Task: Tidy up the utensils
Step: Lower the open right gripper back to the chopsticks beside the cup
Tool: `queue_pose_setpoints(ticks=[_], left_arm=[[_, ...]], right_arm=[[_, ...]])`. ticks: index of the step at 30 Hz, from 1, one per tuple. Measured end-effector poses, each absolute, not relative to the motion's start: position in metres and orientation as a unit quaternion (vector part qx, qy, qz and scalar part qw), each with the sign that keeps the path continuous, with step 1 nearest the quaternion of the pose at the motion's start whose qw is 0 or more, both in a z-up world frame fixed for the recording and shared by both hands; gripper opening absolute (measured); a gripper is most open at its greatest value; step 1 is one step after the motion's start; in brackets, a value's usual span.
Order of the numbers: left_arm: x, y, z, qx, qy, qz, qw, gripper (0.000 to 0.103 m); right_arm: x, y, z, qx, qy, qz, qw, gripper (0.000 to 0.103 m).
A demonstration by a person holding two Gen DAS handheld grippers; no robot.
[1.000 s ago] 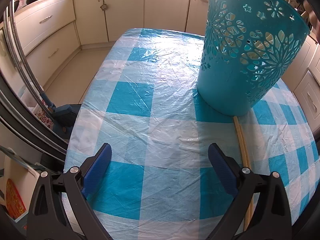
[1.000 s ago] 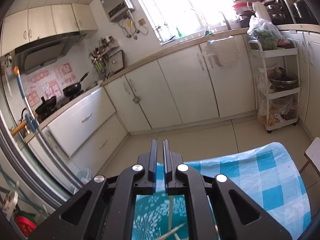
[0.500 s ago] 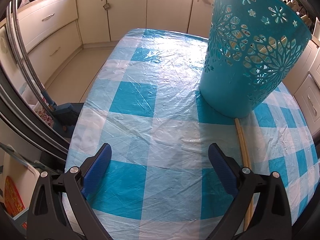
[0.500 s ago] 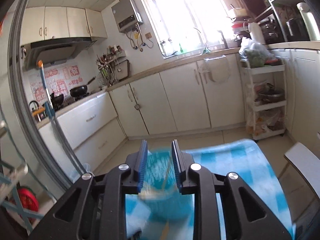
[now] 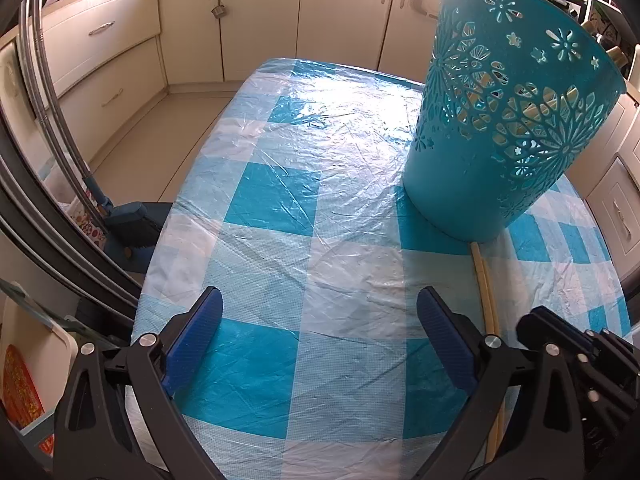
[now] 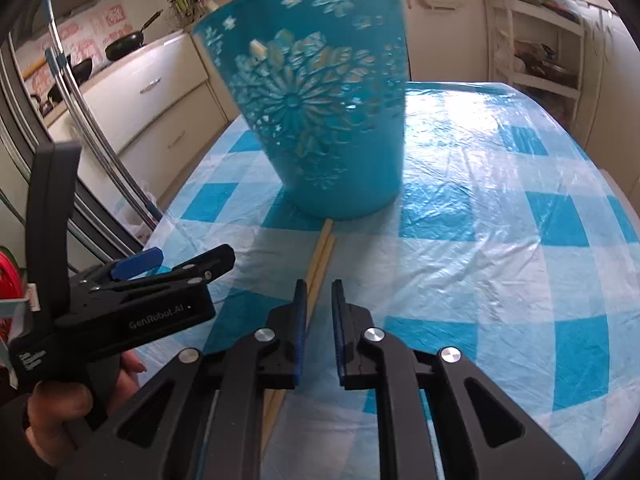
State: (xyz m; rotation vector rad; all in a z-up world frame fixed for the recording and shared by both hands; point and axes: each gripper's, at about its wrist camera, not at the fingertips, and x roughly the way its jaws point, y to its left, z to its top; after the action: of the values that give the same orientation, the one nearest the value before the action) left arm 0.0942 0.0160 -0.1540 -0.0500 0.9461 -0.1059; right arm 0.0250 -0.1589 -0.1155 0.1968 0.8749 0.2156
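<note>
1. Two chopsticks lie side by side on the checked tablecloth, running from centre frame in the right wrist view up to the foot of the teal basket.
2. The right gripper hovers just above them, jaws parted by a narrow gap, nothing held — lower it astride both sticks before closing.
3. The left gripper, jaws wide and empty, sits lower centre in its own view; keep it aside.
4. Grip mid-length — thin sticks roll apart.

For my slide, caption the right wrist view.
Right gripper, slightly open, hovers over chopsticks lying before a teal basket on the checkered tablecloth.
</note>
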Motion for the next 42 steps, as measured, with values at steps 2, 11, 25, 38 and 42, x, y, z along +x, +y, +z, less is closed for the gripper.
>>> queue_pose_setpoints(ticks=[2, 11, 25, 38, 42], left_arm=[[0.094, 0.016, -0.154, -0.024, 0.455, -0.052, 0.889, 0.094], [0.094, 0.017, -0.154, -0.027, 0.455, -0.054, 0.889, 0.094], [0.093, -0.016, -0.150, -0.005, 0.471, -0.107, 0.876, 0.095], [0.105, -0.073, -0.150, 0.068, 0.458, -0.126, 0.877, 0.050], [0.103, -0.066, -0.148, 0.048, 0.458, -0.131, 0.878, 0.011]], right_arm=[[0.030, -0.155, -0.121, 0.089, 0.429, 0.100, 0.893, 0.013], [0.023, -0.147, -0.127, 0.056, 0.430, 0.098, 0.896, 0.012], [0.012, -0.209, -0.125, 0.057, 0.430, 0.082, 0.898, 0.007], [0.019, -0.241, -0.129, 0.114, 0.434, 0.071, 0.891, 0.008], [0.024, -0.232, -0.127, 0.087, 0.438, 0.094, 0.890, 0.008]])
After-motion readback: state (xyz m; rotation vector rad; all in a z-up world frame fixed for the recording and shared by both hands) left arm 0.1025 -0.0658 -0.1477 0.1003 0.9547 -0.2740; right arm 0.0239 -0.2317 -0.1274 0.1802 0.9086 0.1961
